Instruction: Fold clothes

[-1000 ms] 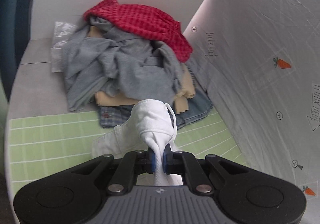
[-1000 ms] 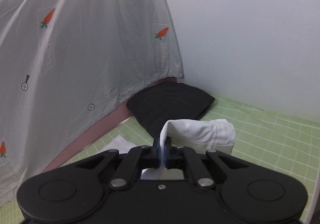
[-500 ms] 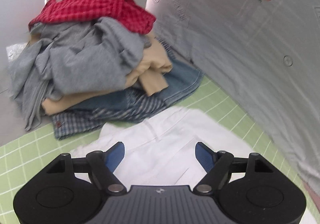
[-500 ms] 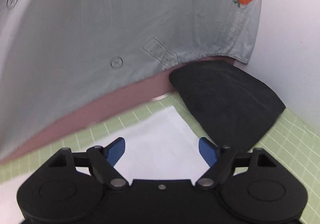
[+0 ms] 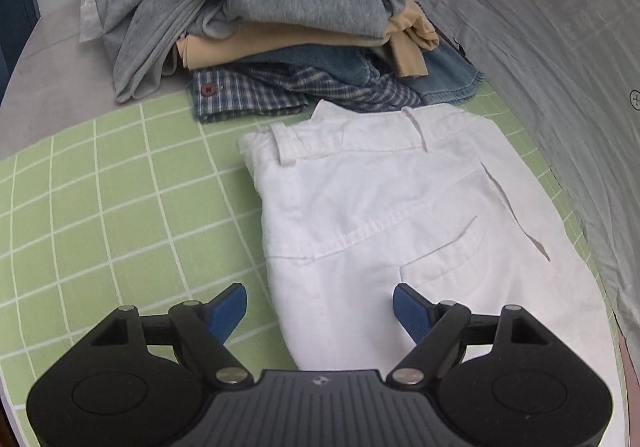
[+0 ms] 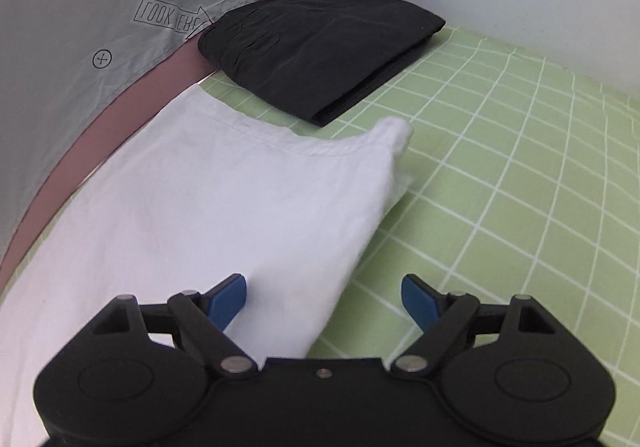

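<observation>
White pants point(image 5: 384, 215) are laid flat on the green checked mat point(image 5: 100, 207), waistband toward a messy pile of clothes point(image 5: 280, 19). A black folded garment point(image 6: 320, 47) is placed just beyond the hem.

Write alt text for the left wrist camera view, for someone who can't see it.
White cotton trousers lie flat on a green grid-patterned mat, waistband away from the camera, with the left tool above them, jaws open, nothing gripped. Behind sits a messy heap of unfolded clothes: grey, tan, denim and plaid.
</observation>
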The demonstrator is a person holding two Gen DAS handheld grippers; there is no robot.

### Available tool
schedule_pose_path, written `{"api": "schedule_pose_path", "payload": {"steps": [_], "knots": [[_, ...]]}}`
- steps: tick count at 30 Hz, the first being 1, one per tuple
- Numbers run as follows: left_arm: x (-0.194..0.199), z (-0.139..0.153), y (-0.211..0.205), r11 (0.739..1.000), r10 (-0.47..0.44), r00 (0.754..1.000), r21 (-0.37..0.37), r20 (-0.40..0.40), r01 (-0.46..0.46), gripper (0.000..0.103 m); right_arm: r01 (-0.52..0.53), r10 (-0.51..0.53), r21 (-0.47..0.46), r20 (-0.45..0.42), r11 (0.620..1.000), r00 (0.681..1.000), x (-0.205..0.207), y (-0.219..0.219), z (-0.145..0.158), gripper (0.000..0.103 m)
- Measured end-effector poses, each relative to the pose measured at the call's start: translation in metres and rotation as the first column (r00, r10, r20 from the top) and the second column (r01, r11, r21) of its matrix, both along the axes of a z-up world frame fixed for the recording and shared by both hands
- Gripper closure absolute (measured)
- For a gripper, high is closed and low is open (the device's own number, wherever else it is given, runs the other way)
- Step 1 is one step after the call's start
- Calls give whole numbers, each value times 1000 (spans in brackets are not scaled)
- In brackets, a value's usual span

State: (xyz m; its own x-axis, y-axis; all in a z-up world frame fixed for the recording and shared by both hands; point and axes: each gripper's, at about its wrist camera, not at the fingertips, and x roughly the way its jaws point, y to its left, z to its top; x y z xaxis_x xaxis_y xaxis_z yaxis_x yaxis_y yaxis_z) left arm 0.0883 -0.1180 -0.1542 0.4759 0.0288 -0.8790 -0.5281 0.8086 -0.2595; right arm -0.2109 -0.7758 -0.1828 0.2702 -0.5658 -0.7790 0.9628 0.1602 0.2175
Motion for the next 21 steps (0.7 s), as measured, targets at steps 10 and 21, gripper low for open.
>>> {"api": "schedule_pose_path", "payload": {"steps": [10,21], "knots": [[-11,-4,14,989,56,997,-143,45,-49,96,-90,92,-23,170,996,981,-21,-10,30,98],[-71,-4,38,990,-56,997,-124,49,62,74,-86,82,-31,-104,996,991,-63,3,28,86]]}}
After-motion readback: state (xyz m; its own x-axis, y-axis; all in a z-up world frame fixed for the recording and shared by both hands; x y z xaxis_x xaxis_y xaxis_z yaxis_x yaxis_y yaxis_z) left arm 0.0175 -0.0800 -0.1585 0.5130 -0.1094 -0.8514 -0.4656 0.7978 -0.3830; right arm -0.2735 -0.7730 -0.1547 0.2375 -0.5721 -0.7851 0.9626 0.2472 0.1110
